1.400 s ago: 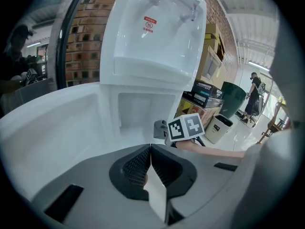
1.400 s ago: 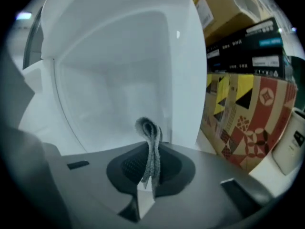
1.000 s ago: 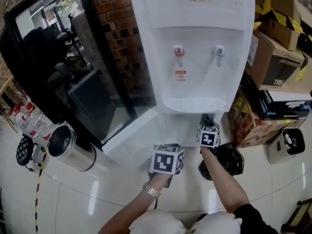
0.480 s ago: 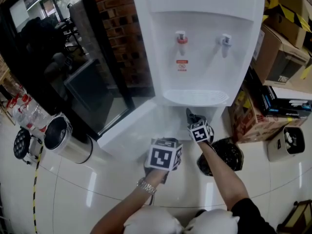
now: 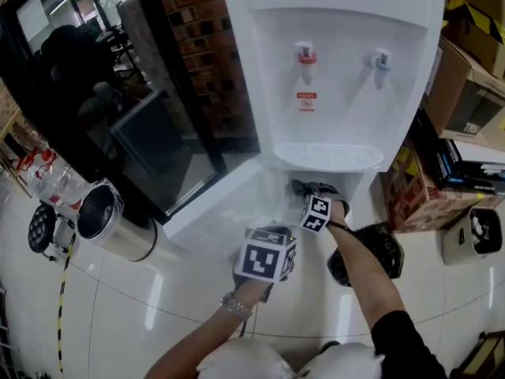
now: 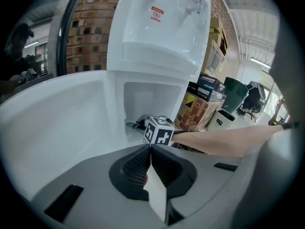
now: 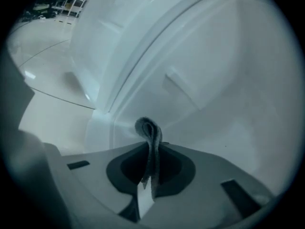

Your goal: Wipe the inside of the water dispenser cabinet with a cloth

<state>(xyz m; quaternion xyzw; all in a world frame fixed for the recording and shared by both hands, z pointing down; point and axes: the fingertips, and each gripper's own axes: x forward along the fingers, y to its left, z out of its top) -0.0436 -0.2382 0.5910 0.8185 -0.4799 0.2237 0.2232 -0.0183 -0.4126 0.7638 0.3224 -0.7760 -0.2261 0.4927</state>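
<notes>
The white water dispenser (image 5: 339, 69) stands with its lower cabinet (image 5: 316, 181) open; the cabinet door (image 5: 225, 208) swings out to the left. My right gripper (image 5: 309, 194) reaches into the cabinet mouth, shut on a dark grey cloth (image 5: 314, 186). In the right gripper view a fold of the cloth (image 7: 148, 132) sticks up from the shut jaws against the white inner wall (image 7: 205, 80). My left gripper (image 5: 267, 247) hangs lower, in front of the door, shut on nothing. From the left gripper view I see the right gripper's marker cube (image 6: 158, 131) and the cloth (image 6: 136, 124) at the cabinet's floor.
A steel bin (image 5: 110, 227) stands at the left by a black-framed glass door (image 5: 126, 125). Cardboard boxes (image 5: 473, 93), a black bag (image 5: 367, 255) and a small white waste bin (image 5: 473, 235) crowd the dispenser's right side. The floor is glossy white tile.
My right gripper has moved left and forward into the cabinet with the cloth. The left gripper has stayed almost where it was.
</notes>
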